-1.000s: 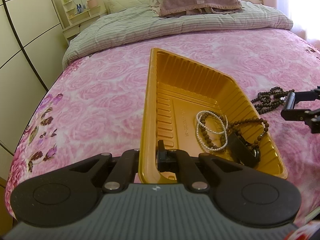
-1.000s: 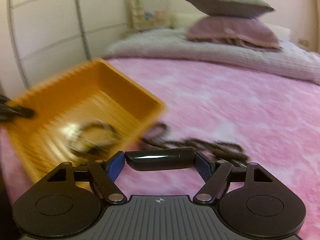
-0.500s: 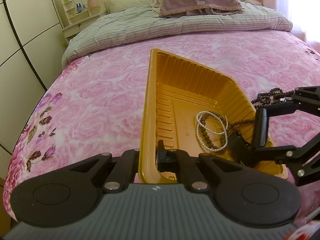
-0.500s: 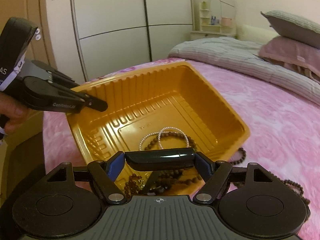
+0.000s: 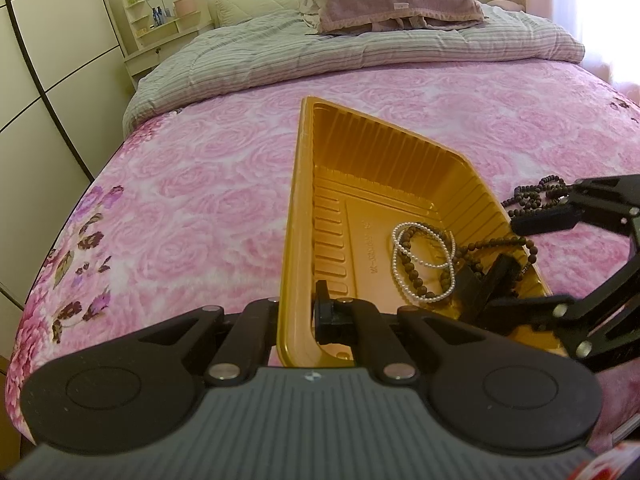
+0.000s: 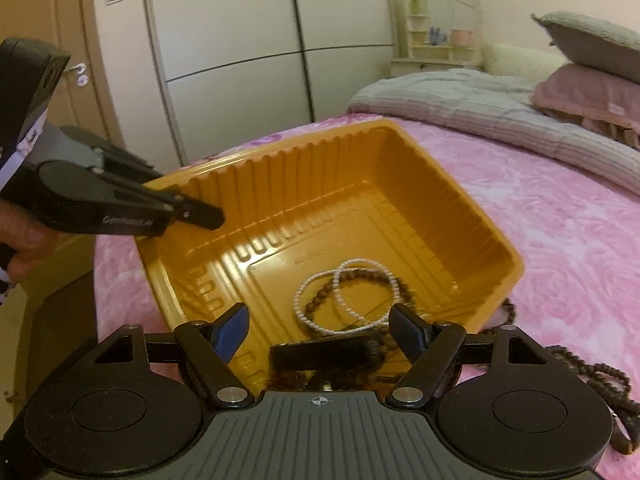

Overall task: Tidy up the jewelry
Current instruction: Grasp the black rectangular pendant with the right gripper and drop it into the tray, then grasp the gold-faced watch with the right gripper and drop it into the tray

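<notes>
A golden plastic tray (image 5: pixel 297 216) (image 6: pixel 360 130) sits on the pink bedspread. My left gripper (image 5: pixel 320 310) (image 6: pixel 208 214) is shut on the tray's near rim. A pearl bracelet (image 5: pixel 400 280) (image 6: pixel 304 300), a brown bead bracelet (image 5: pixel 414 266) (image 6: pixel 320 298) and a black item lie inside. My right gripper (image 6: pixel 320 320) (image 5: pixel 520 264) hovers over the tray's right corner, its jaws opening. A black bar (image 6: pixel 324 354) lies loose between its fingers with a gap at each pad. A dark bead strand (image 5: pixel 532 196) (image 6: pixel 592 372) lies on the bedspread beside the tray.
A folded striped quilt (image 5: pixel 360 52) and stacked pillows (image 5: pixel 392 4) fill the head of the bed. White wardrobe doors (image 6: pixel 240 60) stand past the bed's left edge (image 5: pixel 80 200). A person's hand (image 6: pixel 20 240) holds the left gripper.
The right gripper swung from the bead strand over to the tray with the black bar. Its jaws then widened and the bar came free. The left gripper and tray stayed still.
</notes>
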`<state>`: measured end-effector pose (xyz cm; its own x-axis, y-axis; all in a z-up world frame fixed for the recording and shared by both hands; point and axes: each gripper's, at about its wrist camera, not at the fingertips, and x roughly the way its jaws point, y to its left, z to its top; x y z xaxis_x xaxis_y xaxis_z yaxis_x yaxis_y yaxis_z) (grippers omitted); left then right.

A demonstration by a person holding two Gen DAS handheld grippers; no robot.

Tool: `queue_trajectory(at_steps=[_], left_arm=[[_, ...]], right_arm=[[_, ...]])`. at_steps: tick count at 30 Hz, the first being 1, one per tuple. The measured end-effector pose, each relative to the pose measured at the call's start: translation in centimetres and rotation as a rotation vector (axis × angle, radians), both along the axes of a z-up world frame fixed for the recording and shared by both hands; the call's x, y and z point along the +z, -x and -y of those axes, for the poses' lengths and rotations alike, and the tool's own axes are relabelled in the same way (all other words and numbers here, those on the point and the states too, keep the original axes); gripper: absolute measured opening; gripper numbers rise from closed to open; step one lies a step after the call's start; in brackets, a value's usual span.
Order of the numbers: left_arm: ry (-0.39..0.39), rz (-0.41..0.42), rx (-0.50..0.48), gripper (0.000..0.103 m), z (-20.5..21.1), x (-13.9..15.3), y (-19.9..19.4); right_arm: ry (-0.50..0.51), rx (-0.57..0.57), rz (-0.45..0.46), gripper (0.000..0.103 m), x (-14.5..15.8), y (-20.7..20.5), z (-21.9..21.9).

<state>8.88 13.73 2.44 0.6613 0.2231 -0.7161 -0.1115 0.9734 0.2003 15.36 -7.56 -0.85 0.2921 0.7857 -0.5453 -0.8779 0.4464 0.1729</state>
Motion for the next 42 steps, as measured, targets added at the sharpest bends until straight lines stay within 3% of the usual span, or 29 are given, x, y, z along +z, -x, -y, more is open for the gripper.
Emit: queue_trajectory(at_steps=[5, 13, 16, 20, 22, 24, 28, 30, 33, 42], left_arm=[[0.000, 0.000, 0.001, 0.003, 0.0, 0.0, 0.0], [-0.003, 0.004, 0.002, 0.003, 0.0, 0.0, -0.1], [-0.005, 0.003, 0.004, 0.003, 0.1, 0.0, -0.1], [-0.006, 0.003, 0.005, 0.003, 0.1, 0.0, -0.1], [-0.008, 0.002, 0.005, 0.003, 0.1, 0.1, -0.1], [-0.010, 0.000, 0.006, 0.003, 0.1, 0.1, -0.1], [-0.010, -0.001, 0.008, 0.003, 0.2, 0.1, -0.1], [-0.011, -0.001, 0.006, 0.003, 0.2, 0.1, -0.1], [-0.012, -0.001, 0.006, 0.003, 0.2, 0.1, -0.1], [-0.013, 0.000, 0.005, 0.003, 0.3, 0.1, -0.1]], right_arm=[[-0.007, -0.143, 0.020, 0.080, 0.1, -0.4, 3.0], [0.105, -0.549, -0.045, 0.080, -3.1, -2.8, 11.8], [0.113, -0.629, -0.044, 0.080, -3.6, -4.2, 14.2], [0.139, -0.615, -0.005, 0.079, -3.7, -6.3, 15.4], [0.179, -0.581, 0.022, 0.074, -4.0, -7.1, 15.0], [0.212, -0.538, 0.039, 0.062, -4.5, -7.8, 14.7], [0.286, -0.462, 0.048, 0.052, -5.8, -8.7, 13.6], [0.322, -0.442, 0.062, 0.033, -6.2, -8.9, 13.1], [0.352, -0.447, 0.092, 0.019, -6.2, -8.5, 13.0], [0.284, -0.482, 0.019, 0.017, -4.2, -5.3, 14.2]])
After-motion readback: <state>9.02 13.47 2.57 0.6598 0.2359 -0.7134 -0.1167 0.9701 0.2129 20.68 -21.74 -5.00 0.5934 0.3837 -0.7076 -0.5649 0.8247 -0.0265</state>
